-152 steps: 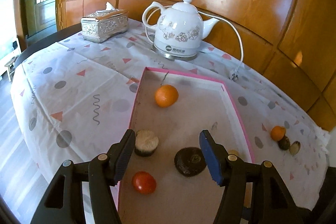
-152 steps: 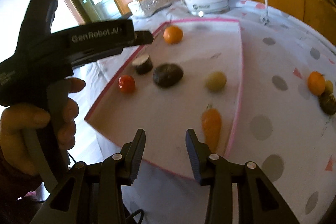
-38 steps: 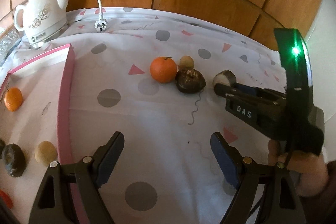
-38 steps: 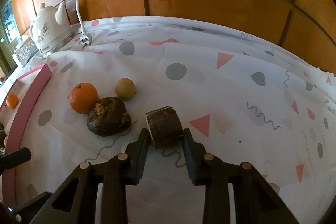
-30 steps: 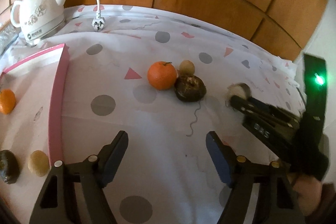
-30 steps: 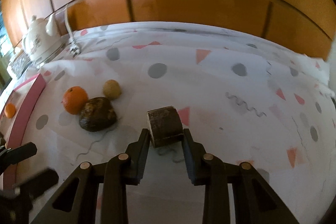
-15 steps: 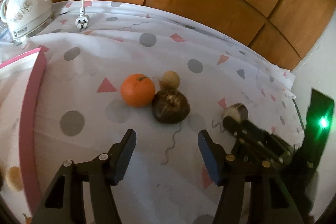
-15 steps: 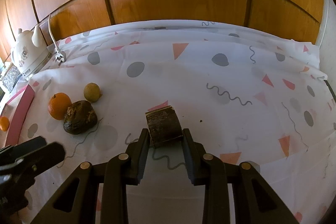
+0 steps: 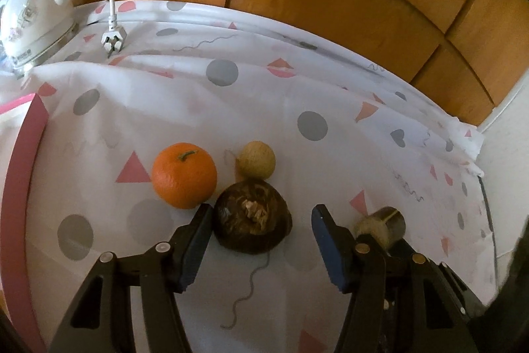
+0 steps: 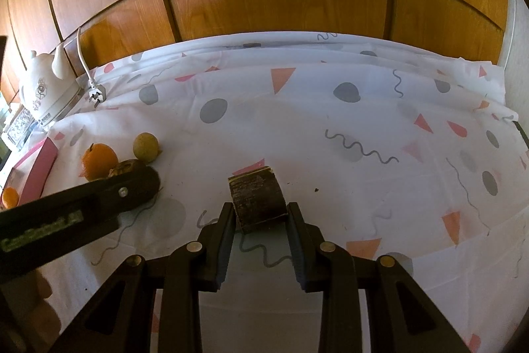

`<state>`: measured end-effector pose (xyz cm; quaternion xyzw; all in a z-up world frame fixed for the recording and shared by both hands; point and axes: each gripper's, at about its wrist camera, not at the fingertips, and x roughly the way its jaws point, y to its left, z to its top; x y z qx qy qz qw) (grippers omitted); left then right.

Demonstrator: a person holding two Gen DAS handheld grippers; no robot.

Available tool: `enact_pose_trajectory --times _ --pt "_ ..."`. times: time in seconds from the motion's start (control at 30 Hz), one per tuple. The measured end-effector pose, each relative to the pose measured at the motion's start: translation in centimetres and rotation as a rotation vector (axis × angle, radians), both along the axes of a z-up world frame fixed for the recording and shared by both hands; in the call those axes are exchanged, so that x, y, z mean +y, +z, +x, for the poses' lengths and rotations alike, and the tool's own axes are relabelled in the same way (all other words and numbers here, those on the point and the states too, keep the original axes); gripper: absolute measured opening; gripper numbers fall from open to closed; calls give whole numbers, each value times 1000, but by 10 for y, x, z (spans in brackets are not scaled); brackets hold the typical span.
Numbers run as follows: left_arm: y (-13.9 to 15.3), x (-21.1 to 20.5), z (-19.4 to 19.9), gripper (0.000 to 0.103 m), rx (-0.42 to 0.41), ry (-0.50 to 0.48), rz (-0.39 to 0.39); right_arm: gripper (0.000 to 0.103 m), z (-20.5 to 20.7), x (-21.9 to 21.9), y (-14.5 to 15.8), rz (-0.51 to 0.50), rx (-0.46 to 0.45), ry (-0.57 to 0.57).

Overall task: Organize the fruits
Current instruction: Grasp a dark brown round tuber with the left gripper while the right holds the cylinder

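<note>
the step in hand looks like picking up the loose fruits from the patterned tablecloth (image 9: 231,108). the left gripper (image 9: 258,240) has its jaws apart around the dark brown round fruit (image 9: 253,222); the left pad is touching or almost touching it, the right pad stands clear. the orange (image 9: 184,175) and a small tan fruit (image 9: 257,159) lie just behind. next it must close and lift. the right gripper (image 10: 259,219) is clamped on a brown cut piece (image 10: 258,199), maybe above the cloth.
</note>
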<state>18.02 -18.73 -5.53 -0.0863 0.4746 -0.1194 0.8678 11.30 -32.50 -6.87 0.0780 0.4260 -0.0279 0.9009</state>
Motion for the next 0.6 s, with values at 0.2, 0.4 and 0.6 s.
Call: enact_pose_trajectory --times 0.2,0.4,0.6 --pt "-3 6 -5 48 -39 -28 17 32 0 0 0 -1 3 -1" --pt "-1 19 -37 48 -45 -96 15 32 0 1 1 -2 7 -1" --pt "-3 34 -83 49 -127 -122 68 32 0 1 1 -3 9 -1"
